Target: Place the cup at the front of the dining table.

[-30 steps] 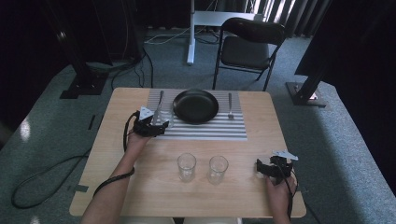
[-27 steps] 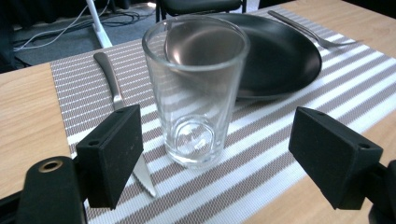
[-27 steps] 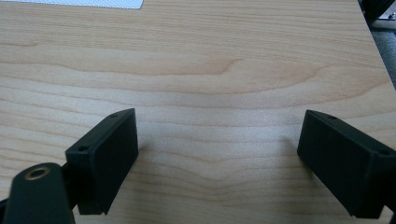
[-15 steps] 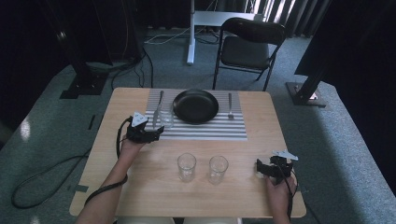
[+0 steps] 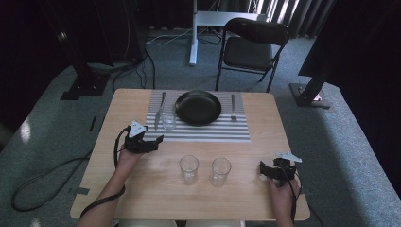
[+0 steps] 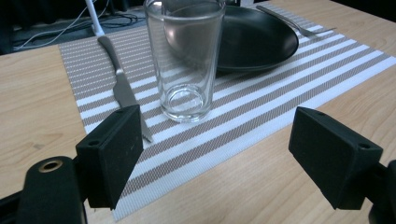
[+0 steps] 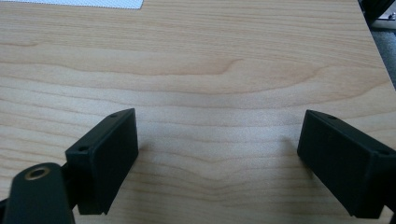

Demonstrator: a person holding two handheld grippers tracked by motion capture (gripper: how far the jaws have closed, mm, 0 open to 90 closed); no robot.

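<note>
The left hand-held gripper (image 5: 153, 143), jaws spread and empty, sits left of centre in the high view, aimed at the glass (image 6: 184, 58) on the striped mat (image 6: 280, 84) beside the knife (image 6: 119, 86), while the right hand-held gripper (image 5: 265, 171), also spread, rests on the table (image 7: 210, 70) at lower right

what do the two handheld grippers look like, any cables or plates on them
Both the left gripper and right gripper are black, each topped by a grey three-cornered plate and trailing a black cable. Up close, the jaws are blocky black pads with small screw holes, and a brass-ringed hole marks the body. The forearms are bare.
</note>
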